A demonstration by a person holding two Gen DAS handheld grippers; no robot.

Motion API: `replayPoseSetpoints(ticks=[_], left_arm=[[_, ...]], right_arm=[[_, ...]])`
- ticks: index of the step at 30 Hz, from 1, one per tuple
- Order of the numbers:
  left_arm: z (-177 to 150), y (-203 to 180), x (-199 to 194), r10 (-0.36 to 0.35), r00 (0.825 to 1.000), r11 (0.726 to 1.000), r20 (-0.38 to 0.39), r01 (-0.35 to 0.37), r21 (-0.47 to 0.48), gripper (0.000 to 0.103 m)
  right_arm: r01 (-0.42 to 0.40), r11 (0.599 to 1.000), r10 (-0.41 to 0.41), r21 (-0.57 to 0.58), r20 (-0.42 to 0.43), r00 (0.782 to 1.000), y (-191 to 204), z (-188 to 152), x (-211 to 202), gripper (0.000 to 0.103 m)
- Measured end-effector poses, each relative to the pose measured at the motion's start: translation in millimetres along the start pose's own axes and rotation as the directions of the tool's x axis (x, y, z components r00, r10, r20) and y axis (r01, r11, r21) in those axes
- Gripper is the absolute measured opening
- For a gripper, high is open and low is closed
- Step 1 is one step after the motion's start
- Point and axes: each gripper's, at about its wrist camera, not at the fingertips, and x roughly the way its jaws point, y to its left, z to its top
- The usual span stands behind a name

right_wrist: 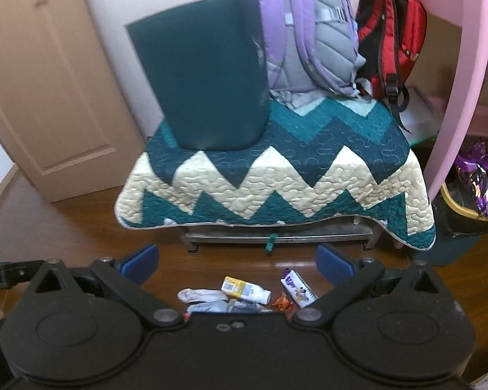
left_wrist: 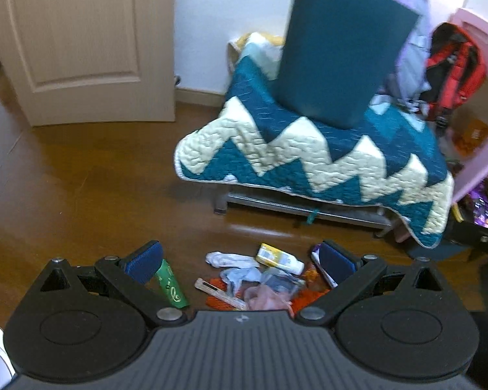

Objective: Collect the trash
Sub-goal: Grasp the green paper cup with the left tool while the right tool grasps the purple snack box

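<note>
Both tongs, left gripper (left_wrist: 240,260) and right gripper (right_wrist: 237,261), hang released and empty above the trash pile (left_wrist: 260,282) on the floor (left_wrist: 81,178), so I judge collection not yet begun; next, lower onto one piece and clench.

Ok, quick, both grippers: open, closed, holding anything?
Left gripper: open, holding nothing, over the trash pile.
Right gripper: open, holding nothing.
</note>
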Motion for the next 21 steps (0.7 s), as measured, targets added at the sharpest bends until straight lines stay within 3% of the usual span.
replayPoseSetpoints(ticks=[4, 10, 15, 19, 21], left_arm=[[17, 11, 40, 0.047, 0.999, 0.999, -0.017, -0.047, -0.007, 0.103], [31, 27, 109, 0.110, 0.988, 0.993, -0.105, -0.115, -0.038, 0.103], [25, 46, 182, 0.139, 0.963, 0.983, -0.233, -0.163, -0.088, 0.103], [17, 67, 237, 0.174, 0.933, 0.973, -0.314, -0.212, -0.091, 0.103], [13, 77, 265, 0.183, 0.911, 0.970, -0.370, -0.228, -0.081, 0.103]], right_arm=[[0.016, 1.000, -0.017, -0.003, -0.041, 0.999, -13, 8, 42, 0.102], [0.032, 0.999, -0.034, -0.019, -0.113, 0.993, -30, 6, 116, 0.101], [0.035, 0.996, -0.053, -0.082, -0.225, 0.973, -40, -6, 189, 0.096], [0.052, 0.987, -0.096, -0.154, -0.292, 0.952, -43, -22, 246, 0.091], [0.041, 0.983, -0.100, -0.179, -0.333, 0.938, -45, -31, 269, 0.091]])
